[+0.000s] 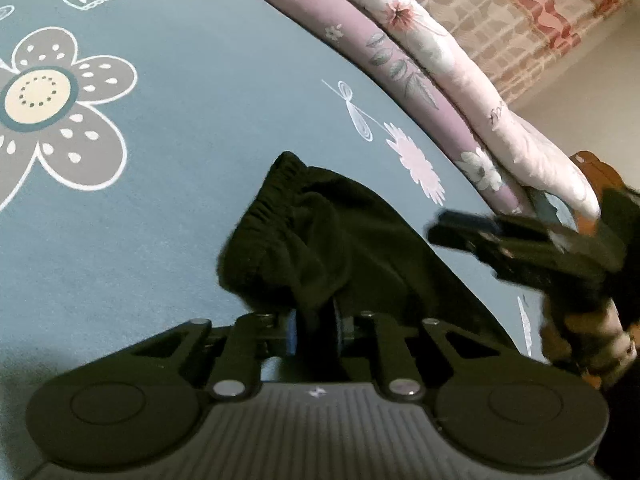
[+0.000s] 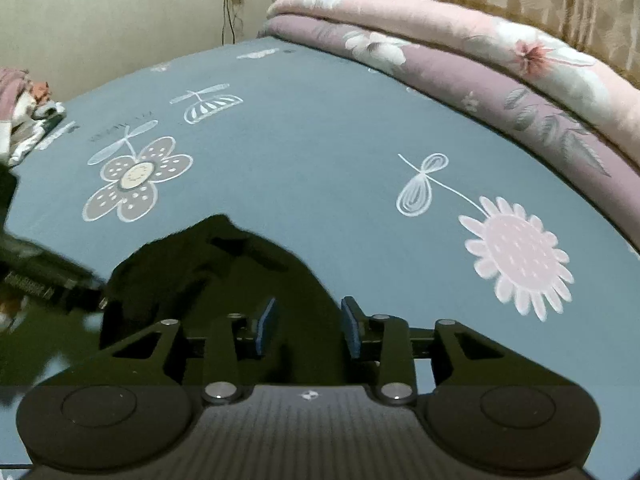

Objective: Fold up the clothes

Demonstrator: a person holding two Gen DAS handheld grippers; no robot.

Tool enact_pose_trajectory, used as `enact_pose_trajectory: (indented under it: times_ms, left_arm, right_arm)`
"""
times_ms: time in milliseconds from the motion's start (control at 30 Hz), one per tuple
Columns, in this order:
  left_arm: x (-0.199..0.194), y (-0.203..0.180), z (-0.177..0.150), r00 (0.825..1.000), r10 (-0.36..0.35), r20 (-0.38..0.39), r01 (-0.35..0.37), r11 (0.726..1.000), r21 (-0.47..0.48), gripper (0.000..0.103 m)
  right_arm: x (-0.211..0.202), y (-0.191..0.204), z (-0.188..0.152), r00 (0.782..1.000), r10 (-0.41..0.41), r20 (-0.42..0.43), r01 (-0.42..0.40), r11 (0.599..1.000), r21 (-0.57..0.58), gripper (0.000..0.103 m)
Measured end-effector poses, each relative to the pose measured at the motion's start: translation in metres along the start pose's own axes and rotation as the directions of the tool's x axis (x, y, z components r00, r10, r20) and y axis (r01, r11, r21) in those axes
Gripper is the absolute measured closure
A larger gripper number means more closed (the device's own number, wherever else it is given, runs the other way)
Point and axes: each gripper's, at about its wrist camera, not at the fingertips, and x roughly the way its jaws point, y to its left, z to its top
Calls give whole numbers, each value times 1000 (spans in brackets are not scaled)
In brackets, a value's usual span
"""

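The left wrist view shows the left gripper [image 1: 316, 330] with its fingers pinching a fold of the black garment [image 1: 320, 236], whose gathered elastic waistband [image 1: 260, 210] stands up just beyond the fingers; that detail is lost in the right wrist view, where the garment [image 2: 208, 268] is only a dark mound. The garment lies on the blue bed sheet [image 1: 180, 140], between the big grey flower print [image 1: 56, 108] and the folded quilts [image 1: 420, 64] at the bed's far edge. In the right wrist view the right gripper [image 2: 308, 326] has its blue-padded fingers [image 2: 266, 326] spread apart, close over the near edge of the garment and gripping nothing; whether they touch the cloth I cannot tell. The left view also catches the right gripper [image 1: 460, 228] from the side, blurred, between the garment and the quilts, with a hand [image 1: 588, 332] behind it. Only the right view shows the pink daisy print [image 2: 516, 256] fully, a heap of patterned cloth [image 2: 24, 120] at the sheet's far left corner, and cables [image 2: 232, 4] on the wall beyond the quilts [image 2: 440, 52]. No containers appear in either view.
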Motion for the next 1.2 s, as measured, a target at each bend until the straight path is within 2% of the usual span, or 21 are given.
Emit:
enact_pose_trajectory:
  times_ms: [200,267,300,333,367,433,467,533,700,900,1000,1033,1100,1200]
  left_arm:
    - [-1,8,2,1000,-10,-1,10,1000,-21,89]
    - [-5,14,3,1000,-7,8,8,999,-50,88]
    - [-7,17,4,1000,0,22,2,998,-66,88]
    - [-9,20,5,999,7,41,-3,997,-78,88]
    - [-10,23,5,998,10,63,-4,997,-81,88]
    - [-8,27,4,996,-1,89,9,996,-94,91]
    - [-7,30,4,994,-24,102,35,993,-109,97]
    - [-10,34,2,988,-63,139,81,989,-123,98]
    - [-14,34,4,982,-59,180,80,991,-108,98]
    - [-16,34,7,976,-44,214,66,993,-95,97]
    - [-18,34,8,971,-20,237,42,995,-87,89]
    - [-20,31,8,969,-6,248,25,997,-74,88]
    - [-24,26,9,962,22,271,-9,999,-49,82]
    - [-37,17,11,945,65,322,-65,998,-9,74]
  right_arm:
    - [51,0,26,995,10,-97,-14,999,-38,61]
    - [62,3,28,991,36,-132,-44,998,-53,62]
    - [63,6,28,990,39,-134,-49,996,-73,66]
    - [64,10,28,990,42,-136,-55,994,-93,82]
    - [65,13,28,990,44,-138,-60,992,-113,91]
    - [63,13,30,991,31,-127,-44,993,-108,95]
    - [62,13,31,992,24,-121,-36,994,-105,97]
    - [58,14,33,994,5,-108,-17,994,-109,98]
    - [48,6,48,998,-19,-62,14,997,-82,98]
    - [60,7,54,997,-42,-64,36,995,-98,97]
    - [70,5,49,997,-53,-63,48,996,-81,95]
    - [72,6,48,996,-62,-60,57,995,-76,89]
    - [73,7,47,996,-72,-53,68,995,-68,86]
    - [66,10,47,996,-83,-37,81,995,-67,68]
